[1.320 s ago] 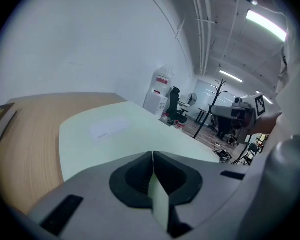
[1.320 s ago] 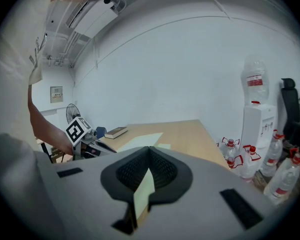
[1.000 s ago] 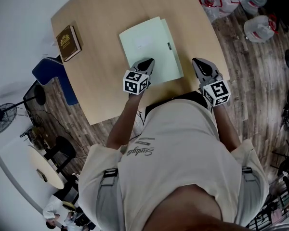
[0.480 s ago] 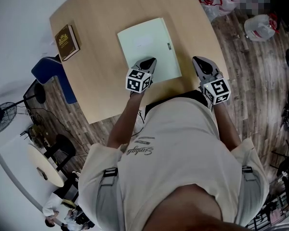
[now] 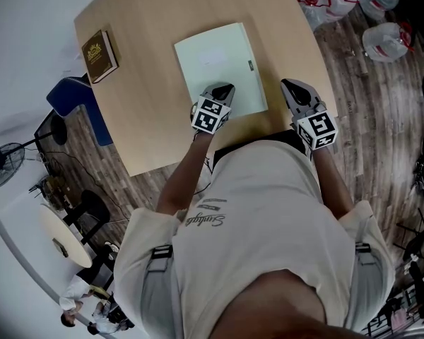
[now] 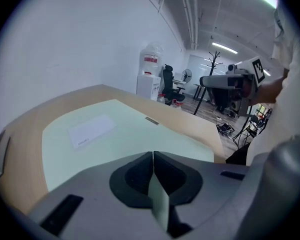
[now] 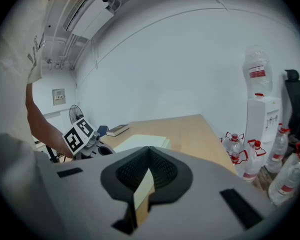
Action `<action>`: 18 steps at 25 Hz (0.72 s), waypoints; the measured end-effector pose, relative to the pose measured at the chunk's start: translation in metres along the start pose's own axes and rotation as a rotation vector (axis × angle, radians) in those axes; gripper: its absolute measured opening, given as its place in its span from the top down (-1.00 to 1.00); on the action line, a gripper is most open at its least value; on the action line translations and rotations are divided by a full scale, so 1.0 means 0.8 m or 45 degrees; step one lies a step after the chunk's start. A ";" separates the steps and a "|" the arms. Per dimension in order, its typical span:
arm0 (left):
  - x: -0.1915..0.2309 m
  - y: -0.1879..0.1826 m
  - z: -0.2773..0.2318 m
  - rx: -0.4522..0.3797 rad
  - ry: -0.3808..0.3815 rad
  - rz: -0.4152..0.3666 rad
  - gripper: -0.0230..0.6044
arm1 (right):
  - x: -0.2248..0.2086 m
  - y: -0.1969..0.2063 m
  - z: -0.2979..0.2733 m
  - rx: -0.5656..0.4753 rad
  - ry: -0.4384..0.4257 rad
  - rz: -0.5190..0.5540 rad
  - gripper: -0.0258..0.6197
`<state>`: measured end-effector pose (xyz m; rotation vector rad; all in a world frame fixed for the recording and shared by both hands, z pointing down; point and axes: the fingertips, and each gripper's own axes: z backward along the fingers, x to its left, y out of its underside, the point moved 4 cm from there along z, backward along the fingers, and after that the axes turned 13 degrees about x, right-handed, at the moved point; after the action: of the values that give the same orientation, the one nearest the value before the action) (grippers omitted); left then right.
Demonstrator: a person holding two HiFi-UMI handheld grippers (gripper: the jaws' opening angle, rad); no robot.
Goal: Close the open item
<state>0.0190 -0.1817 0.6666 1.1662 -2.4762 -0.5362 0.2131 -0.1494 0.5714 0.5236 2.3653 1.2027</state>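
Folder (image 5: 213, 62) flat beneath closed L gripper (image 5: 224, 89) jaws.

folder (image 5: 219, 69) label (image 6: 91, 130) print seems illegible

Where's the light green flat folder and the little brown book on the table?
light green flat folder (image 5: 219, 69): head view, middle of its cover.
little brown book (image 5: 100, 56): head view, middle of its front cover.
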 end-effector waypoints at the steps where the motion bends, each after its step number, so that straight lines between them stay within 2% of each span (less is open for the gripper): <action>1: -0.001 0.001 -0.002 0.011 -0.013 -0.013 0.88 | 0.000 0.001 0.000 0.002 -0.001 -0.001 0.93; 18: -0.004 0.001 -0.011 0.080 -0.073 -0.034 0.88 | -0.001 0.018 0.008 0.009 -0.037 0.022 0.93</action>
<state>0.0246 -0.1802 0.6743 1.2260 -2.5462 -0.5090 0.2190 -0.1372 0.5802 0.5610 2.3464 1.1868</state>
